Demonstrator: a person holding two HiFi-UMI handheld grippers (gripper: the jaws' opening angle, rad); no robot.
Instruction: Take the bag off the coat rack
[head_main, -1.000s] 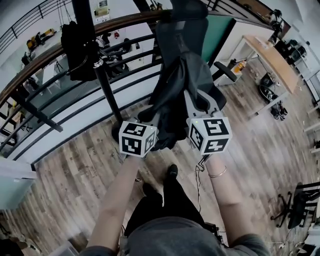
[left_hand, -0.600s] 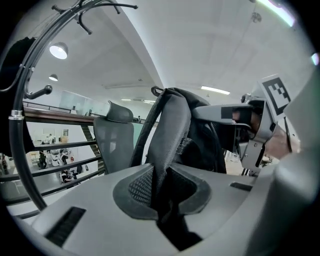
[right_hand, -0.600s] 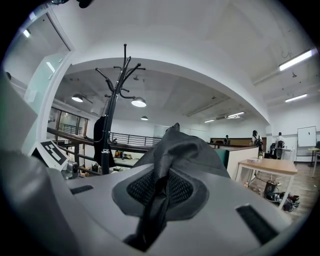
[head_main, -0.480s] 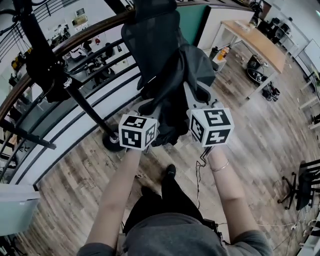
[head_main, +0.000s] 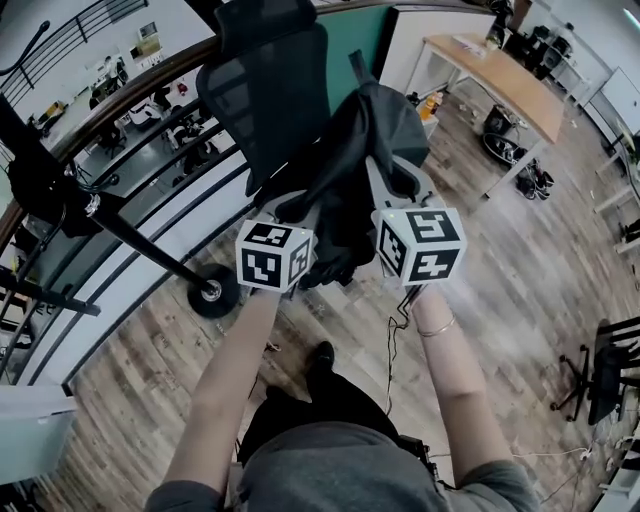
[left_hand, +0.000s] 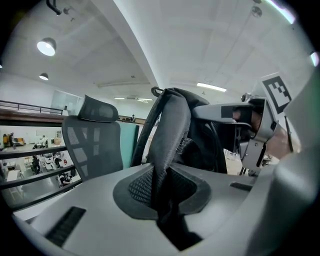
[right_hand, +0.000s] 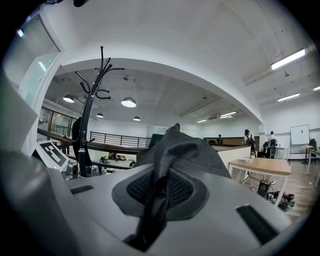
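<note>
Dark grey bag (head_main: 365, 140), black mesh chair (head_main: 270, 90), light grey left tool (left_hand: 161, 187) and right tool (right_hand: 159, 192), white cubes (head_main: 272, 255) with black square markers, brown wood-plank floor (head_main: 130, 360), black coat rack (right_hand: 86, 130), pale wood worktop (head_main: 500, 85)

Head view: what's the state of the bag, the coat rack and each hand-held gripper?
bag: off the rack, hanging from both grippers.
coat rack: upright, a dark item hanging on it.
left hand-held gripper: shut on a bag strap.
right hand-held gripper: shut on a bag strap.
</note>
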